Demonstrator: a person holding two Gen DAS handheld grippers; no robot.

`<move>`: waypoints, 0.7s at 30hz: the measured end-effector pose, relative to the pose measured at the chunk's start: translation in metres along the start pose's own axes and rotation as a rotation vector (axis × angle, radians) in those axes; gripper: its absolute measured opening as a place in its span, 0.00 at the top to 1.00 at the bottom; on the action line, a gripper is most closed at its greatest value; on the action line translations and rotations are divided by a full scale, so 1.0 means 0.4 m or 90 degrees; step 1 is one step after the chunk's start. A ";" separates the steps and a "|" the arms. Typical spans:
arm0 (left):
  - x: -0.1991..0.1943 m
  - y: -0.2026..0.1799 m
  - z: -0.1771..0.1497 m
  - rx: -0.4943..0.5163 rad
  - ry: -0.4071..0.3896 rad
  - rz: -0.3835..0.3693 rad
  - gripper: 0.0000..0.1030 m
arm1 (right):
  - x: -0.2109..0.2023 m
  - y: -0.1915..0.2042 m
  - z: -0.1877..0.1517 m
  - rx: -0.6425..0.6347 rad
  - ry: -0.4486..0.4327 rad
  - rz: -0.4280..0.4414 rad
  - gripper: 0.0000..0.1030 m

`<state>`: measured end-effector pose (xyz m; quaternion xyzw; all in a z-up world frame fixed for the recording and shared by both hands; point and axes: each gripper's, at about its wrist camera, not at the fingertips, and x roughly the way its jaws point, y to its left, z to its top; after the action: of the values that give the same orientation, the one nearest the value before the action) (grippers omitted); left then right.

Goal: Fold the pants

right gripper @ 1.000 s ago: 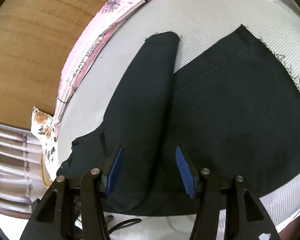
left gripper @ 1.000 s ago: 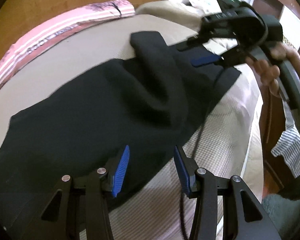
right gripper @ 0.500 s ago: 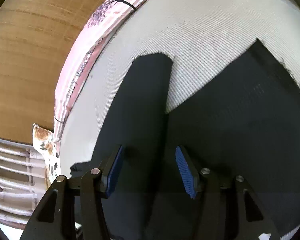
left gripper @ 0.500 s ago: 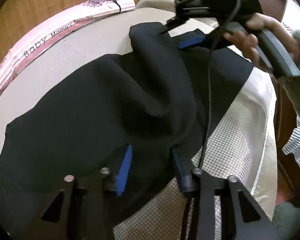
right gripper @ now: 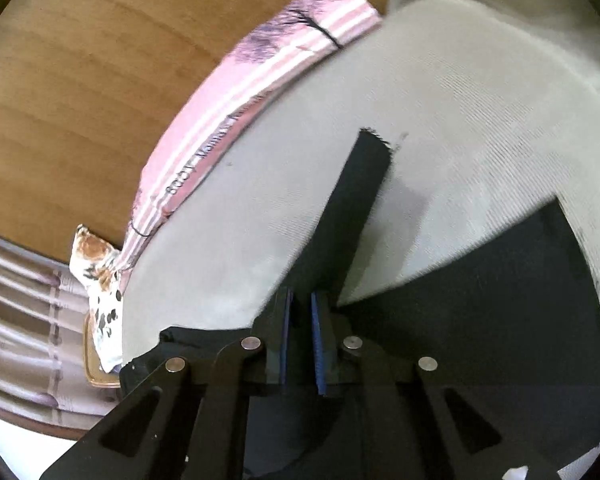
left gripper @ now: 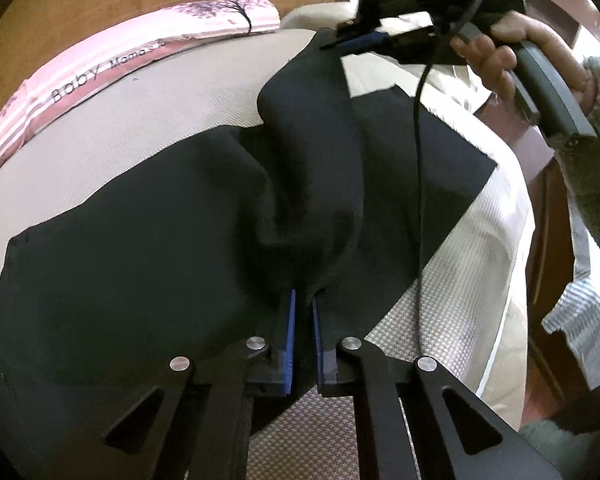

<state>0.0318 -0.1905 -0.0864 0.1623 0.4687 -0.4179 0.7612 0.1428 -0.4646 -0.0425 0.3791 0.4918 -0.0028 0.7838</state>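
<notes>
**Both tongs clenched on the black pants**

The left gripper [left gripper: 303,334] pinches a raised fold of the black pants [left gripper: 148,248] near the bed's near edge. The right gripper [right gripper: 300,340] grips 1 pant leg, lifted off the bed [right gripper: 460,100], with the person's hand [left gripper: 500,60] on its handle. The rest of the pants lies spread across the beige cover; a pink striped pillow [left gripper: 112,60] lines the far edge.

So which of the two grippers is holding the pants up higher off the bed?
The right gripper, lifting a pant leg; the left gripper pinches fabric low.
</notes>
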 end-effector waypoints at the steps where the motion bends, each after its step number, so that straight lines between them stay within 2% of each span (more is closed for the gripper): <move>1: -0.004 0.005 0.000 -0.007 -0.004 -0.004 0.92 | 0.013 0.028 0.014 -0.015 0.002 0.008 0.90; 3: -0.010 0.023 0.000 -0.032 -0.010 -0.008 0.92 | 0.042 0.076 0.034 -0.040 0.011 0.029 0.86; 5: -0.009 0.044 0.000 -0.059 -0.009 -0.018 0.92 | 0.080 0.107 0.057 -0.036 0.033 0.086 0.75; 6: -0.008 0.062 -0.002 -0.083 -0.009 -0.018 0.92 | 0.091 0.114 0.067 -0.024 0.032 0.107 0.63; 7: -0.008 0.075 -0.003 -0.098 -0.009 -0.017 0.92 | 0.099 0.119 0.078 -0.015 0.021 0.106 0.59; 12: 0.002 0.119 -0.015 -0.138 -0.004 -0.016 0.92 | 0.110 0.107 0.105 -0.025 0.012 0.061 0.59; 21: 0.010 0.131 -0.021 -0.153 -0.002 -0.034 0.92 | 0.135 -0.023 0.130 0.033 0.011 -0.021 0.59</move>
<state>0.0692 -0.1558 -0.1017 0.0565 0.5182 -0.3792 0.7645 0.2072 -0.4823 -0.0780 0.3916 0.5042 -0.0252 0.7692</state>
